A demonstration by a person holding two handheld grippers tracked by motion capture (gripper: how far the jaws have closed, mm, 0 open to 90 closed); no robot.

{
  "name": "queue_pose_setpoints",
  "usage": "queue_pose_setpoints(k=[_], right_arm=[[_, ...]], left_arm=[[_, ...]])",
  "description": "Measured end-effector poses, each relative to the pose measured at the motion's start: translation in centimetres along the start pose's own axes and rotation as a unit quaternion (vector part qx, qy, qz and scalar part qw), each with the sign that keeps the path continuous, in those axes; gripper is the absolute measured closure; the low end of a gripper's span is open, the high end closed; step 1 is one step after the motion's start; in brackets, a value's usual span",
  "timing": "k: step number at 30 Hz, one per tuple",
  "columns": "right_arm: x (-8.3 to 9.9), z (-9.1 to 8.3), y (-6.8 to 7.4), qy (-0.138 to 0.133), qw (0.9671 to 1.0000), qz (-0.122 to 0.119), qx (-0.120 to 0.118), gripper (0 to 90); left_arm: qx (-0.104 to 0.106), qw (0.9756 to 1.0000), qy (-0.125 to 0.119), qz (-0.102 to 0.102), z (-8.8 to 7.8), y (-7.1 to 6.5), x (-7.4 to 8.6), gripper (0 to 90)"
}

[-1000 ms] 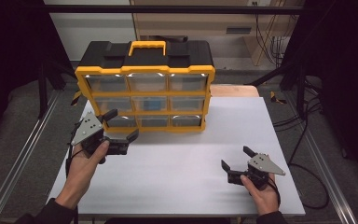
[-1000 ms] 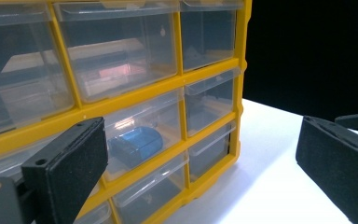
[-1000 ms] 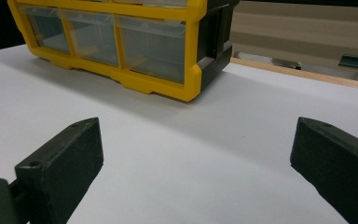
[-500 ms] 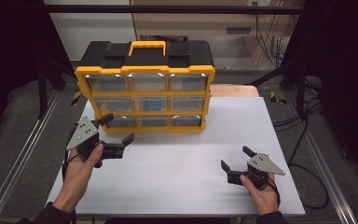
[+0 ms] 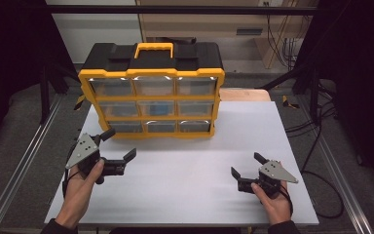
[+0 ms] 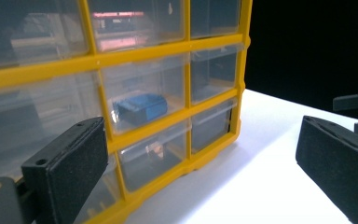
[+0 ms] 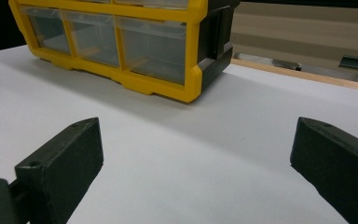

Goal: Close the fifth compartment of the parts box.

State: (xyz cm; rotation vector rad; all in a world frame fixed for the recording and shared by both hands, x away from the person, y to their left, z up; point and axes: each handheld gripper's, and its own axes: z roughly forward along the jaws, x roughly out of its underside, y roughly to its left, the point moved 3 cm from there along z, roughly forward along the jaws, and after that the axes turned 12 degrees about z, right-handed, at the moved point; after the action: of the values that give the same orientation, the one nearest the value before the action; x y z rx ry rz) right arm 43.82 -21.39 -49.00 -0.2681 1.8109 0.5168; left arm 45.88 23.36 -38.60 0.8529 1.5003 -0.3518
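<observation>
A yellow and black drawer organizer (image 5: pixel 151 97) with clear drawers stands at the back of the white table (image 5: pixel 185 195). Its middle drawer holds a blue box (image 5: pixel 158 107). My left gripper (image 5: pixel 121 143) is open just in front of the organizer's lower left corner, holding nothing. In the left gripper view the open left gripper (image 6: pixel 200 177) looks along the organizer's front (image 6: pixel 168 121), and the blue box (image 6: pixel 142 107) shows behind clear plastic. My right gripper (image 5: pixel 246 165) is open low over the front right of the table. In the right gripper view the right gripper (image 7: pixel 196 172) faces the organizer's right corner (image 7: pixel 186 84).
A wooden board (image 5: pixel 246 94) sticks out behind the organizer at the right. Metal rails (image 5: pixel 19 170) run along both sides of the table. Cables (image 5: pixel 316 126) lie on the floor at the right. Bare table surface lies between the two grippers.
My left gripper has drawn back a little from the organizer toward the table's front edge, staying open. The right gripper has not moved.
</observation>
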Motion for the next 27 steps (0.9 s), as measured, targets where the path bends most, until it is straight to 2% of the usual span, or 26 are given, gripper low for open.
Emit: queue_pose_setpoints(k=[6, 12, 16, 27], right_arm=[[0.0, 0.0, 0.0, 0.0, 1.0, -0.001, 0.0, 2.6], [0.0, 0.0, 0.0, -0.001, 1.0, 0.0, 0.001, 2.7], [0.0, 0.0, 0.0, 0.0, 1.0, -0.002, 0.001, 2.7], [0.0, -0.1, -0.1, -0.002, 1.0, -0.001, 0.003, 2.7]], left_arm=[[-0.004, 1.0, 0.008, 0.002, -0.8, 0.1, 1.8, 2.1], [-0.006, 0.9998, 0.017, 0.012, -1.8, 0.1, 3.5, 2.0], [-0.01, 0.9997, 0.021, 0.011, -2.3, 0.3, 4.6, 2.1], [-0.012, 0.9997, 0.018, 0.014, -3.3, 0.6, 5.8, 2.2]])
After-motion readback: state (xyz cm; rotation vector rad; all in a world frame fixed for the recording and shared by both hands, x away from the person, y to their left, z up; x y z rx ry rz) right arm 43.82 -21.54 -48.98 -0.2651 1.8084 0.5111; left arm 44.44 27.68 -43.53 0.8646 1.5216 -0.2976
